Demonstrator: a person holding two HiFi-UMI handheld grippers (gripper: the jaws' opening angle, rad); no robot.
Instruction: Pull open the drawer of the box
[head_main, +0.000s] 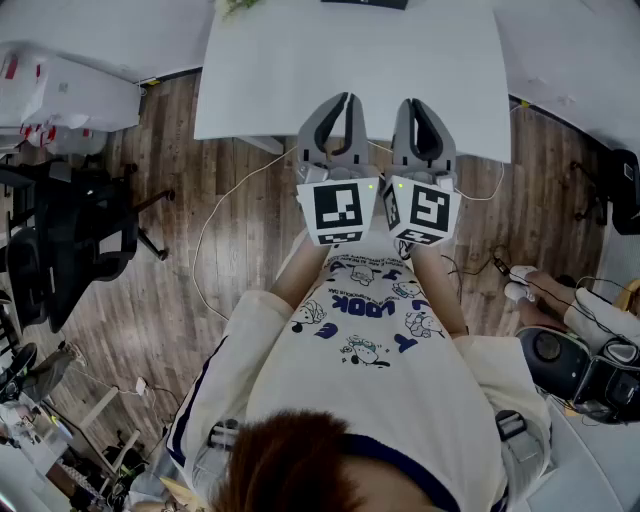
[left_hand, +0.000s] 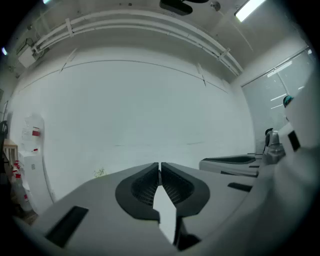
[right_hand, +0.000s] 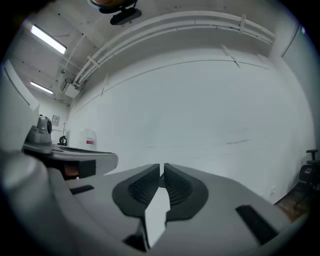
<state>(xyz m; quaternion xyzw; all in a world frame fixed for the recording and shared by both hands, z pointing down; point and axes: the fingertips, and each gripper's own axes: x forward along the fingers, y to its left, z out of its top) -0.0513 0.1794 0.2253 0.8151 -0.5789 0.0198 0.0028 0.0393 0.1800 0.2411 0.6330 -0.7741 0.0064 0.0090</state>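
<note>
No box or drawer shows in any view. In the head view I hold both grippers side by side in front of my chest, at the near edge of a white table. The left gripper has its jaws closed together with nothing between them. The right gripper is shut and empty as well. In the left gripper view the left gripper faces a bare white wall, with the other gripper's body at the right. The right gripper in its own view looks at the same wall.
Wooden floor lies around the table. A black office chair and white bins stand at the left. A white cable loops over the floor. Dark equipment and cables sit at the right. A dark object lies at the table's far edge.
</note>
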